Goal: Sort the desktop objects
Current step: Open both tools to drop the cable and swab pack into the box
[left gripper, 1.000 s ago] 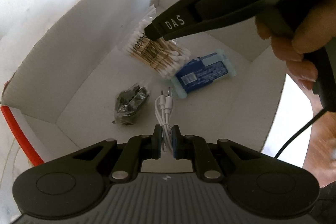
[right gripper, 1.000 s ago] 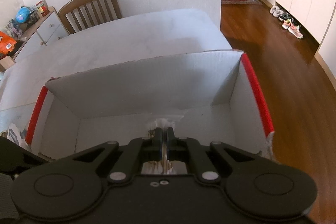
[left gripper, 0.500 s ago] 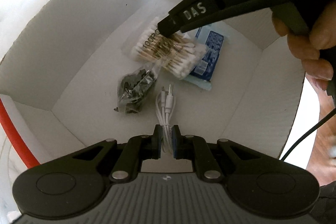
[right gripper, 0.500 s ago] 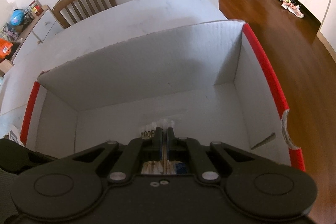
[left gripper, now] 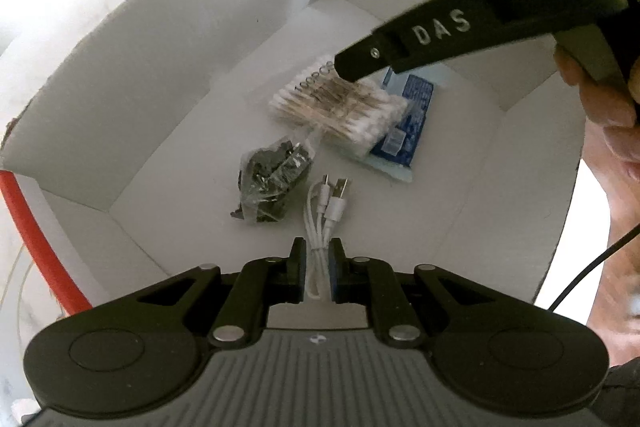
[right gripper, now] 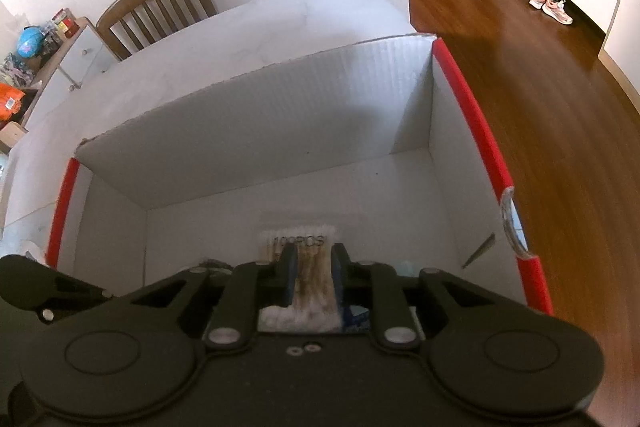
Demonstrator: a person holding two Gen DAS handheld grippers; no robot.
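A white cardboard box (left gripper: pixel 160 67) with a red rim (right gripper: pixel 472 115) holds everything. My left gripper (left gripper: pixel 318 247) hangs over the box floor, shut on a folded white USB cable (left gripper: pixel 328 203) whose plugs point away. The right gripper (right gripper: pixel 313 255) is opening its jaws just above a pack of cotton swabs (right gripper: pixel 308 281); the pads stand clear of it. In the left wrist view that cotton swab pack (left gripper: pixel 340 111) lies on the floor, partly over a blue packet (left gripper: pixel 408 115), with the right gripper (left gripper: pixel 352 67) at its far edge. A hand (left gripper: pixel 608 115) holds that gripper.
A clear bag of black clips (left gripper: pixel 272 183) lies beside the cable. The box sits on a white table (right gripper: pixel 240 39), with a wooden chair (right gripper: pixel 156 7) behind it. A low cabinet with clutter (right gripper: pixel 36 55) is at left, wood floor (right gripper: pixel 560 87) at right.
The right jaws have parted and the cotton swab pack has settled flat on the box floor over the blue packet. The left gripper still holds the cable in place.
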